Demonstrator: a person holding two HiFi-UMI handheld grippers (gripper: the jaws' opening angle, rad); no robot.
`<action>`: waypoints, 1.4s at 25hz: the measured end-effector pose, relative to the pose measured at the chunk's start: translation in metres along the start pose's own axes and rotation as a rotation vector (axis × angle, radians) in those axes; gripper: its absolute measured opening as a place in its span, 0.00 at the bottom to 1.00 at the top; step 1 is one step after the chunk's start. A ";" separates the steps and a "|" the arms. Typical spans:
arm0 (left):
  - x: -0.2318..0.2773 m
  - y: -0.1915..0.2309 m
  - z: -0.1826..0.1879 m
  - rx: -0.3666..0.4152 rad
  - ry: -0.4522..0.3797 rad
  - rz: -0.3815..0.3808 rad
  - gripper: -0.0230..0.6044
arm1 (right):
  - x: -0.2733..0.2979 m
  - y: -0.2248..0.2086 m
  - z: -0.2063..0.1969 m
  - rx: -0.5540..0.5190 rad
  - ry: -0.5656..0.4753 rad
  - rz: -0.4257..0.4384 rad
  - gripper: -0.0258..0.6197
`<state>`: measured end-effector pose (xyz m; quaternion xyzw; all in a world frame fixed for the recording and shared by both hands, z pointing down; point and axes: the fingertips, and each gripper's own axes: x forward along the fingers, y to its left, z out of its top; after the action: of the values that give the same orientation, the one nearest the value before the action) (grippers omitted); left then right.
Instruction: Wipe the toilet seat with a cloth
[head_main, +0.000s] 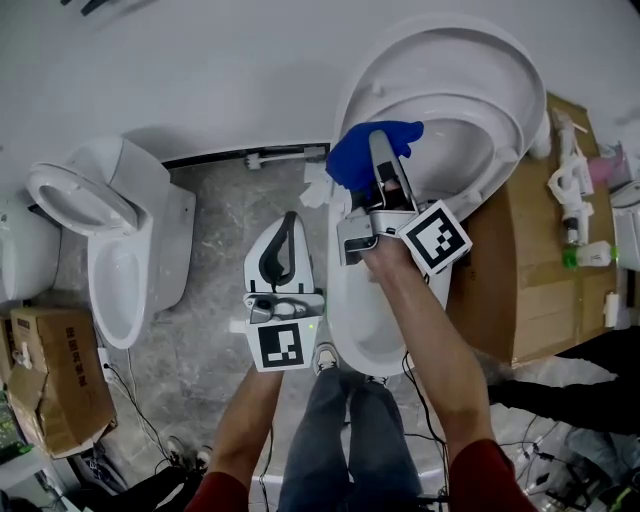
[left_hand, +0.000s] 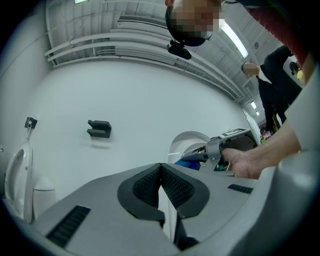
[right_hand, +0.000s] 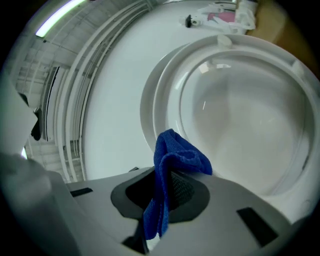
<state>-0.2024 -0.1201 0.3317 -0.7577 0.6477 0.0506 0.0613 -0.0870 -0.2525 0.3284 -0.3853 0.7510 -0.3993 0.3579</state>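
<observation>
A white toilet with its seat and lid (head_main: 470, 90) raised stands at the upper right of the head view; the seat ring (right_hand: 235, 115) fills the right gripper view. My right gripper (head_main: 388, 150) is shut on a blue cloth (head_main: 365, 155), which hangs folded out of the jaws (right_hand: 172, 175), close to the seat's left rim. To the left of the toilet bowl (head_main: 370, 330), over the floor, my left gripper (head_main: 285, 240) is shut with nothing in it; its pads (left_hand: 161, 187) meet.
A second white toilet (head_main: 120, 250) stands at the left. A cardboard box (head_main: 535, 260) with a spray bottle (head_main: 572, 190) on it sits right of the toilet. Another cardboard box (head_main: 50, 375) lies at the lower left. Cables run over the grey floor (head_main: 215, 330).
</observation>
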 end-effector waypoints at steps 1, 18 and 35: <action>0.001 -0.002 0.001 -0.002 0.000 0.000 0.06 | 0.002 0.004 0.003 -0.043 0.012 0.005 0.13; 0.018 -0.049 0.009 -0.023 0.002 -0.038 0.06 | 0.001 0.023 0.064 -0.933 0.130 -0.114 0.13; 0.041 -0.118 0.004 -0.023 -0.001 -0.104 0.06 | -0.042 -0.003 0.157 -0.960 0.065 -0.169 0.13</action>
<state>-0.0795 -0.1413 0.3246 -0.7911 0.6067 0.0550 0.0555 0.0651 -0.2684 0.2744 -0.5537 0.8273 -0.0477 0.0825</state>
